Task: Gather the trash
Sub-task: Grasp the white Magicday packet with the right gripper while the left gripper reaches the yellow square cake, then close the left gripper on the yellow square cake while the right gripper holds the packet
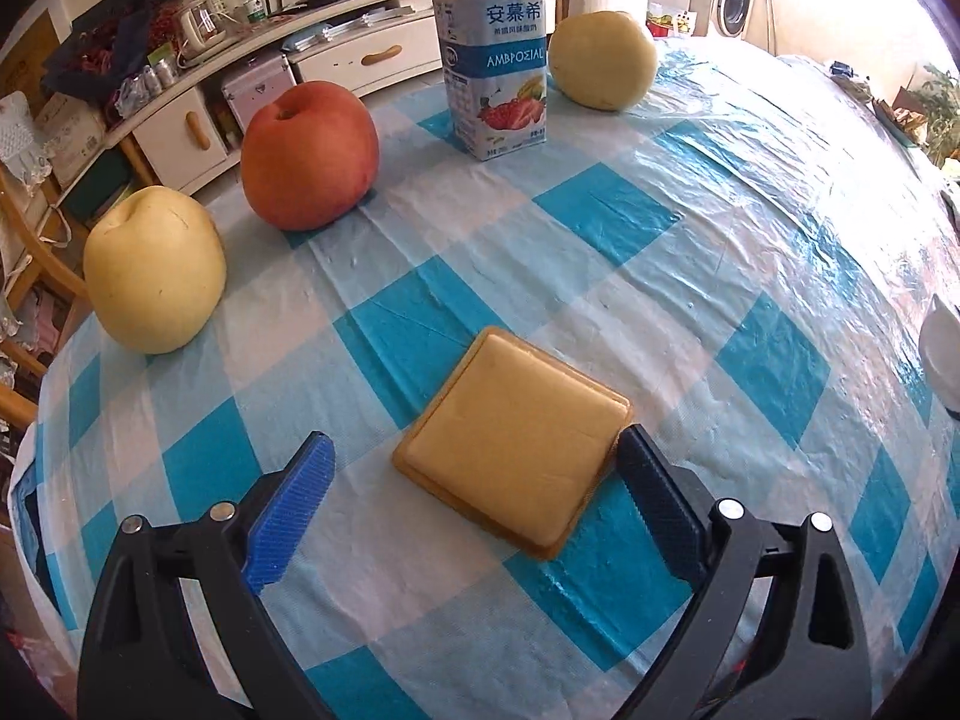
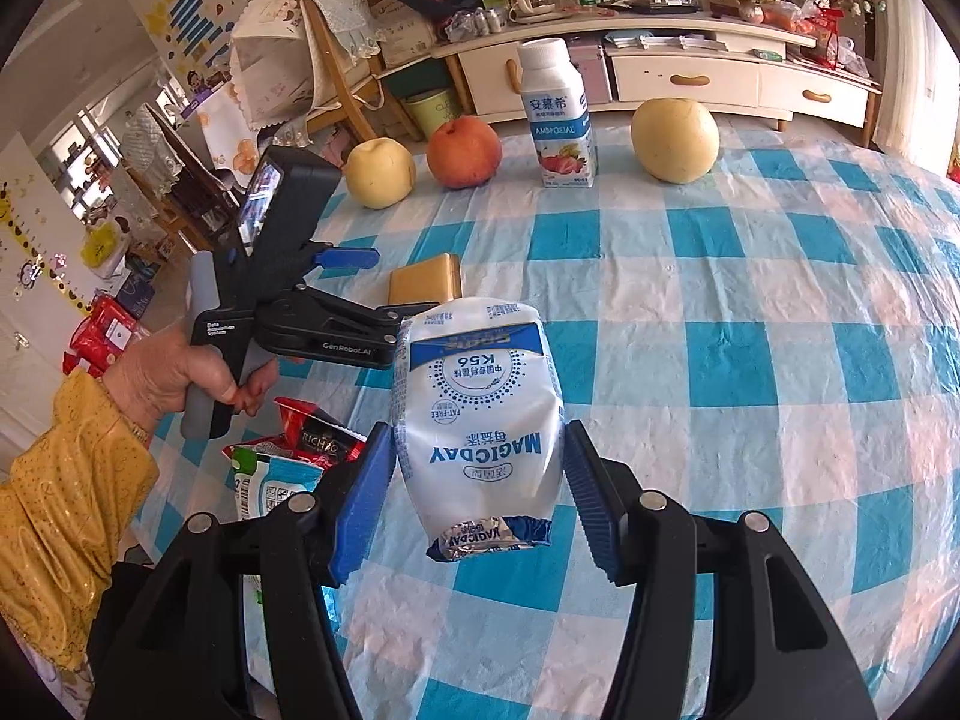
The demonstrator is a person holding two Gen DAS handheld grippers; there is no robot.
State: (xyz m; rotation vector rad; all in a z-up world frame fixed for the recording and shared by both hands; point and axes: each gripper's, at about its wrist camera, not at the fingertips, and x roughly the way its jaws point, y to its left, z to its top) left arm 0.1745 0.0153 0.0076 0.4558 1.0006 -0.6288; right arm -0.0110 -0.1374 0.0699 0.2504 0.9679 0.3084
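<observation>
**Crushed yoghurt bottle clamped in the right gripper; left gripper spread over a tan packet**

The right gripper (image 2: pixel 477 480) was clenched on a crumpled white-and-blue bottle (image 2: pixel 480 420), its blue pads pressing the bottle's two sides, the bottle's base end nearest the camera and its far end pointing out over the table (image 2: pixel 750 312). It was held above the checked cloth, near the table's left edge as the right wrist view showed it.

The left gripper (image 1: pixel 474 480) stood released, jaws wide. A flat tan packet (image 1: pixel 516 438) lay on the cloth between them: its near right corner sat just beside or against the right pad, and a clear gap separated it from the left pad.

A hand (image 2: pixel 180 372) in a yellow sleeve gripped the left tool's handle. Below it, at the table's left edge, lay a red wrapper (image 2: pixel 318 438) and a white pouch (image 2: pixel 270 480).

Along the far edge stood a yellow pear (image 1: pixel 153 270), a red apple (image 1: pixel 309 156), an upright yoghurt bottle (image 1: pixel 495 60) and a second pear (image 1: pixel 603 60).
</observation>
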